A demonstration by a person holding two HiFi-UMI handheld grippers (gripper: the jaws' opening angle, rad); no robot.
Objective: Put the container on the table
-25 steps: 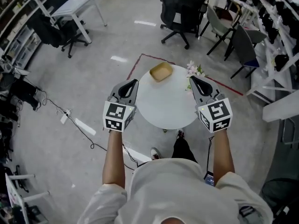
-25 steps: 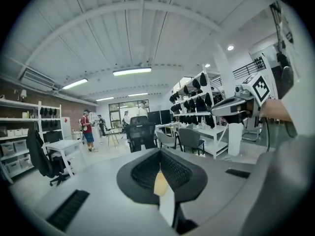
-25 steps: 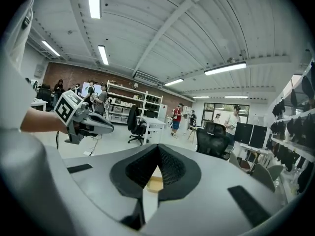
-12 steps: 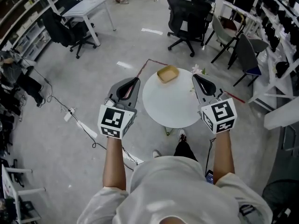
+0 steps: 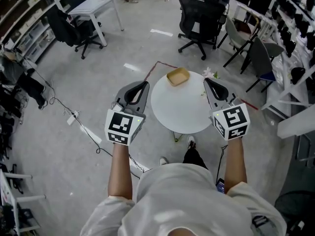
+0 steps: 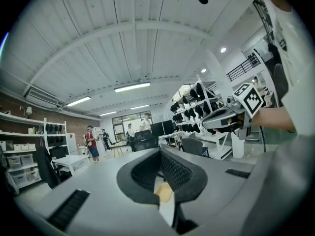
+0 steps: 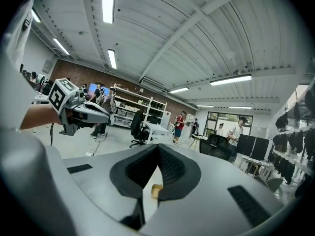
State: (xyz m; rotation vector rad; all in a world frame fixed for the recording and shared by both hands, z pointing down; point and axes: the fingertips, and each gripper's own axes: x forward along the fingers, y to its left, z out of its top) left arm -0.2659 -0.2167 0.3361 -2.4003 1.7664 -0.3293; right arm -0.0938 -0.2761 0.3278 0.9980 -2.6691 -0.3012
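Note:
A shallow tan container (image 5: pixel 177 76) rests on the far edge of the round white table (image 5: pixel 182 112). My left gripper (image 5: pixel 143 85) hangs above the floor just left of the table, shut and empty. At the table's right edge my right gripper (image 5: pixel 207 81) is also shut with nothing in it. Both point level towards the far side, well short of the container. In the left gripper view the jaws (image 6: pixel 160 151) meet at the tips, and the container (image 6: pixel 164 193) shows through the slot below. The right gripper view shows the same: closed tips (image 7: pixel 158 147), container (image 7: pixel 156 191) beneath.
Small white flowers (image 5: pixel 208 73) stand at the table's far right rim. Black office chairs (image 5: pixel 199 14) and desks surround the area, with shelving along the left. A cable (image 5: pixel 74 117) trails over the floor, and red tape (image 5: pixel 158 63) marks it behind the table. People stand far off.
Both grippers rose and drew back from the table a second ago, then kept still. The container has stayed in place on the table.

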